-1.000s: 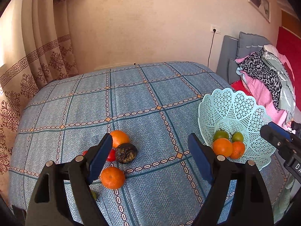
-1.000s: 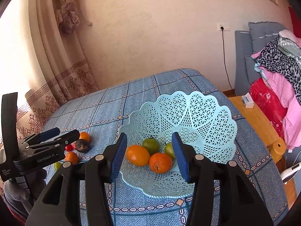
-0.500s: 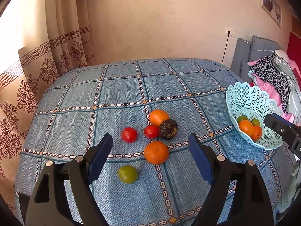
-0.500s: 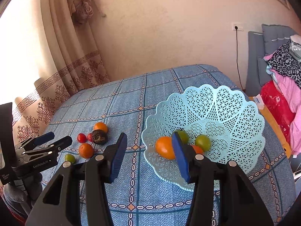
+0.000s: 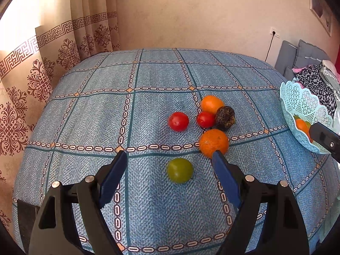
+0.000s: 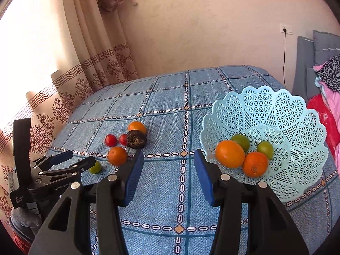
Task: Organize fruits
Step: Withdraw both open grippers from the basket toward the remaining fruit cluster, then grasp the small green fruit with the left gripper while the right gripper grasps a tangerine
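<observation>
Loose fruit lies on the blue checked tablecloth [image 5: 148, 74]: a green fruit [image 5: 179, 170], a near orange [image 5: 213, 143], a far orange [image 5: 211, 104], two red tomatoes [image 5: 178, 121] [image 5: 205, 119] and a dark wrinkled fruit [image 5: 225, 117]. My left gripper [image 5: 169, 157] is open just above the green fruit, empty. The light-blue lattice basket [image 6: 276, 108] holds two oranges [image 6: 230, 153] [image 6: 255, 164] and two green fruits [image 6: 241, 141] [image 6: 265, 149]. My right gripper [image 6: 169, 156] is open and empty, left of the basket. The left gripper [image 6: 73, 159] shows at the table's left edge.
A patterned curtain [image 5: 42, 63] hangs at the left behind the table. A grey headboard with piled clothes [image 5: 314, 78] stands at the right beyond the basket [image 5: 303, 110]. A wall socket and cable [image 6: 285, 48] are on the back wall.
The left gripper has swung left and down toward the loose fruit, the green fruit now lying between its fingers' line. The right gripper has shifted left, off the basket. Both stay open.
</observation>
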`<state>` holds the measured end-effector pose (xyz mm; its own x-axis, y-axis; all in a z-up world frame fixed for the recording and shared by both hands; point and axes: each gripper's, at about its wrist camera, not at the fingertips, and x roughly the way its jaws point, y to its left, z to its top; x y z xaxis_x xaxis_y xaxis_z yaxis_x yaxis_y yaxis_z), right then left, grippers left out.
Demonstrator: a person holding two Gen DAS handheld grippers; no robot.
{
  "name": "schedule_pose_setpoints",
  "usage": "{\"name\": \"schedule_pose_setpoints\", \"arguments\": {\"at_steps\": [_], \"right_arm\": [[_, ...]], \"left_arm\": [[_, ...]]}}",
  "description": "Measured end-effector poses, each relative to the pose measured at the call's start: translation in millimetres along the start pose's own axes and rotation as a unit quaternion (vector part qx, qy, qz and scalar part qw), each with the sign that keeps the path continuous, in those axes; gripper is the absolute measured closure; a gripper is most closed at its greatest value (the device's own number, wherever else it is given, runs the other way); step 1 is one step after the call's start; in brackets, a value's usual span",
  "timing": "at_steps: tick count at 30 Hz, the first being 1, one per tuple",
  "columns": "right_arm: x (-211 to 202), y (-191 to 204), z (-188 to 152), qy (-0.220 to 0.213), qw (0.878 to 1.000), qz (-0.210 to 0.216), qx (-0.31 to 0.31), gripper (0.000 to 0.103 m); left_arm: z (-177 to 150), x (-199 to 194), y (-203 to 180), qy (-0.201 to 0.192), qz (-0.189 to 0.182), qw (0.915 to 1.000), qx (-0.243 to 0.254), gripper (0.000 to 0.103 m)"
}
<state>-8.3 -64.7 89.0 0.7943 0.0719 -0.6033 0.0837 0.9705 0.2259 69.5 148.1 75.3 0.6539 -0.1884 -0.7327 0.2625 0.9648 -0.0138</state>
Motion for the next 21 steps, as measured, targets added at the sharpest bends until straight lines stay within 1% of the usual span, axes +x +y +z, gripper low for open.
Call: {"name": "schedule_pose_setpoints", "arguments": {"at_steps": [7,10,13,15,16,17,18,19,20,21], "right_arm": [[9.3,17.4,-6.0,0.015,1.0,0.012,-0.014,0.053],[13.6,20.9,-6.7,0.021,1.0,0.015,-0.015,0.053],[18.6,25.1,-7.3,0.027,0.999,0.017,-0.019,0.053],[21.6,27.5,-7.8,0.03,0.999,0.019,-0.022,0.053],[23.2,28.9,-8.2,0.032,0.999,0.02,-0.023,0.053],[25.1,30.5,-8.6,0.034,0.999,0.021,-0.024,0.053],[26.4,31.3,-9.1,0.036,0.999,0.022,-0.025,0.053],[28.1,32.8,-9.3,0.037,0.999,0.022,-0.027,0.053],[30.2,34.3,-9.3,0.039,0.999,0.023,-0.027,0.053],[31.9,35.3,-9.6,0.041,0.998,0.024,-0.028,0.053]], "left_arm": [[-7.2,14.7,3.7,0.018,0.002,0.9998,-0.004,0.02],[-9.8,19.8,3.7,0.023,0.001,0.9997,-0.004,0.022],[-11.3,23.9,1.4,0.029,-0.003,0.9996,0.001,0.028],[-12.5,25.9,-1.3,0.031,-0.007,0.9995,0.006,0.029],[-12.9,27.0,-2.8,0.033,-0.012,0.9993,0.008,0.034],[-13.7,28.3,-3.8,0.038,-0.019,0.999,0.011,0.042],[-13.9,29.1,-4.2,0.04,-0.019,0.9989,0.013,0.044],[-14.2,29.1,-4.2,0.04,-0.019,0.9989,0.013,0.049],[-14.2,28.8,-4.0,0.04,-0.022,0.9989,0.012,0.058],[-14.5,28.6,-3.6,0.039,-0.024,0.9989,0.012,0.062]]}}
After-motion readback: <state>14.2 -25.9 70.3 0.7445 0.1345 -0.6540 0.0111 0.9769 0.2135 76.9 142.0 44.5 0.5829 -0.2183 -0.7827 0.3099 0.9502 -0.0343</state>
